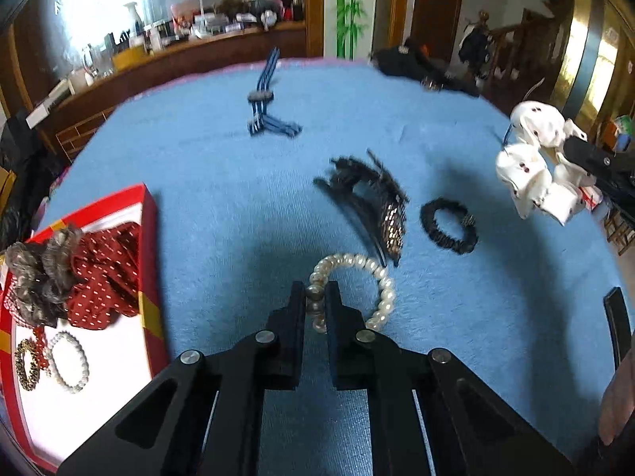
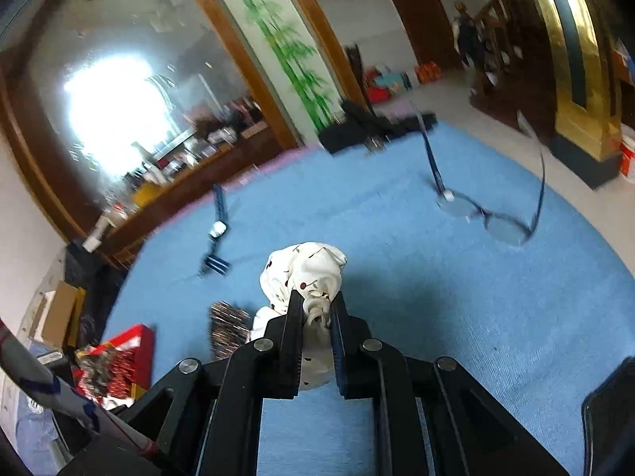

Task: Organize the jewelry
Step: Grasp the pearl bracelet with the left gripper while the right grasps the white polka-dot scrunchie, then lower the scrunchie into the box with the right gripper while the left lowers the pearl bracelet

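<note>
My left gripper (image 1: 316, 295) is shut on a pearl bracelet (image 1: 381, 277), just above the blue cloth. My right gripper (image 2: 316, 303) is shut on a white dotted scrunchie (image 2: 301, 273) and holds it above the cloth; the scrunchie also shows at the right in the left wrist view (image 1: 532, 166). A red box (image 1: 149, 246) at the left holds a dark red dotted scrunchie (image 1: 103, 277), a grey-brown scrunchie (image 1: 43, 269), a white bead bracelet (image 1: 67, 361) and a leopard hair tie (image 1: 27, 365).
On the blue cloth (image 1: 238, 198) lie a black feather hair clip (image 1: 373, 206), a black scrunchie (image 1: 450, 226) and a blue strappy clip (image 1: 264, 107). Glasses (image 2: 488, 218) lie at the far right. Dark items (image 1: 420, 67) sit at the back edge.
</note>
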A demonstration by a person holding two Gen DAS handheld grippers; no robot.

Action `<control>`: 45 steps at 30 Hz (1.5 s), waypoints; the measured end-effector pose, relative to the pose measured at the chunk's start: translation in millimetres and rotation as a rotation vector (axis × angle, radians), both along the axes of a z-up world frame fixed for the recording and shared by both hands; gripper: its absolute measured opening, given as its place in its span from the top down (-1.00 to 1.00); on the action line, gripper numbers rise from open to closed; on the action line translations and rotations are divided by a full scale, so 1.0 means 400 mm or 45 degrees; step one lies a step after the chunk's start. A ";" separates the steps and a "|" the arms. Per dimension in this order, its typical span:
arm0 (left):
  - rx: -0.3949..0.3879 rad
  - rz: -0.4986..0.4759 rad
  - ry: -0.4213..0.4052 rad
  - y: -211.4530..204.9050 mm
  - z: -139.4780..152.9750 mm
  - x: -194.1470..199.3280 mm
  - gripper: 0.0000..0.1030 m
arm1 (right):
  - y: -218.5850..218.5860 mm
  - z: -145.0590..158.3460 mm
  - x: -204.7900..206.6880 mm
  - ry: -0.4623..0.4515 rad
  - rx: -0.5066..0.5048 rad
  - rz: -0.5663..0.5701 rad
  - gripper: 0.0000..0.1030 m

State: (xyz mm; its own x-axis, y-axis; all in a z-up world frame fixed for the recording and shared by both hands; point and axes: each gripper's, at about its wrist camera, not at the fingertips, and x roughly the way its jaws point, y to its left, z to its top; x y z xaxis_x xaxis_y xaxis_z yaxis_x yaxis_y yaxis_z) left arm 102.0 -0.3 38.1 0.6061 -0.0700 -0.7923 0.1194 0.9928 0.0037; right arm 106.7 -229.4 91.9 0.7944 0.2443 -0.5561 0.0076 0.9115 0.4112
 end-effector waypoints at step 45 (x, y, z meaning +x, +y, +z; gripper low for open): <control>-0.110 0.086 -0.176 0.172 0.177 -0.186 0.83 | 0.251 0.000 -0.125 -0.045 -0.004 0.387 0.73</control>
State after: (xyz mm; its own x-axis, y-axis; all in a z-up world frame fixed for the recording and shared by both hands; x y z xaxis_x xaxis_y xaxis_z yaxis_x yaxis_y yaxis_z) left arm 27.4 68.5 109.0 0.7144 -0.0894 -0.6940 0.0565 0.9959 -0.0701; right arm 56.8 -129.2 91.9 0.7040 0.4722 -0.5306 -0.2801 0.8710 0.4036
